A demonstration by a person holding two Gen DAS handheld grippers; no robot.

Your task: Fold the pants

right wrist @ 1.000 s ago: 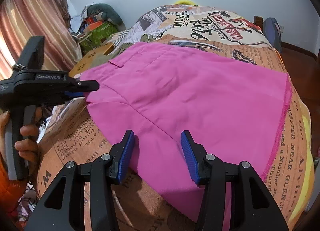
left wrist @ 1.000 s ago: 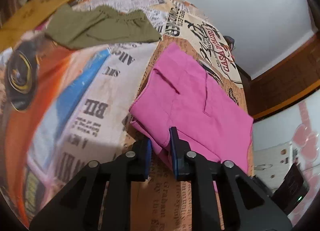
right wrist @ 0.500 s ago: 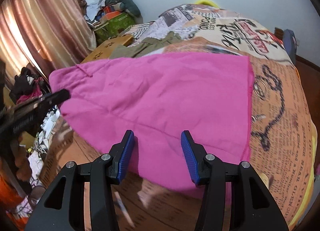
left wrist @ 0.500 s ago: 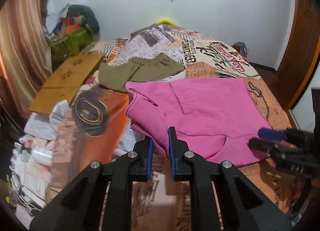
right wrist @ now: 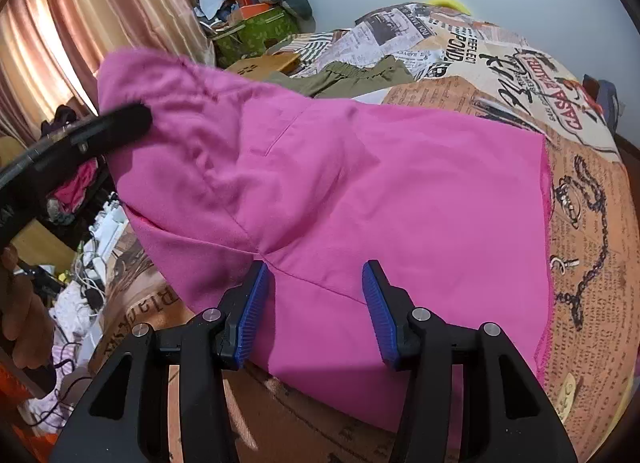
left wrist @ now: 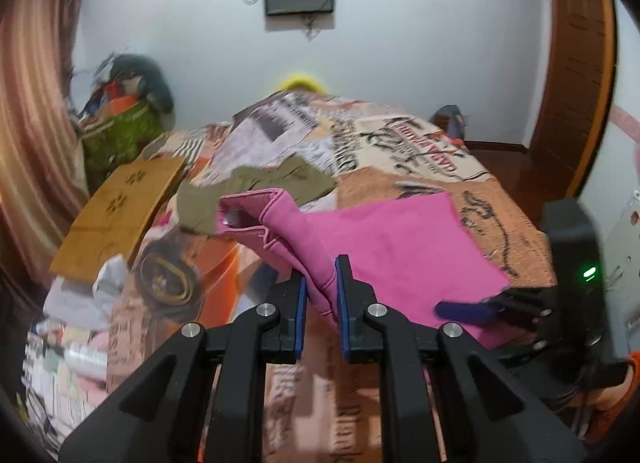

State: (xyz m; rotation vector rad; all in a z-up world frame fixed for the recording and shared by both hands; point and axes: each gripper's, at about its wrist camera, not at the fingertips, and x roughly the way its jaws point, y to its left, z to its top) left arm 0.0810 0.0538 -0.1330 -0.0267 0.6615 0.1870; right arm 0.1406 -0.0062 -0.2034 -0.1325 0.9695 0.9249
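Bright pink pants (left wrist: pixel 400 247) lie spread on the printed bedspread (left wrist: pixel 420 151). My left gripper (left wrist: pixel 320 295) is shut on a bunched fold at their left edge and holds that corner lifted off the bed. In the right wrist view the raised corner (right wrist: pixel 168 103) hangs from the left gripper's black tip (right wrist: pixel 128 119). My right gripper (right wrist: pixel 316 303) stands over the near edge of the pants (right wrist: pixel 400 191), its blue pads apart and the cloth lying flat beneath them. From the left wrist view it shows at the right (left wrist: pixel 460 309), against the pants' near right corner.
Olive-green folded clothing (left wrist: pixel 260 183) lies on the bed behind the pants. A wooden board (left wrist: pixel 120 207) leans at the bed's left side, with boxes, cables and clutter on the floor below (right wrist: pixel 92 275). A person's hand (right wrist: pixel 24 311) grips the left tool.
The left gripper has risen and rolled, lifting the pink corner off the bed. The right gripper slid across the bed, staying over the pants' near edge with its jaws unchanged.
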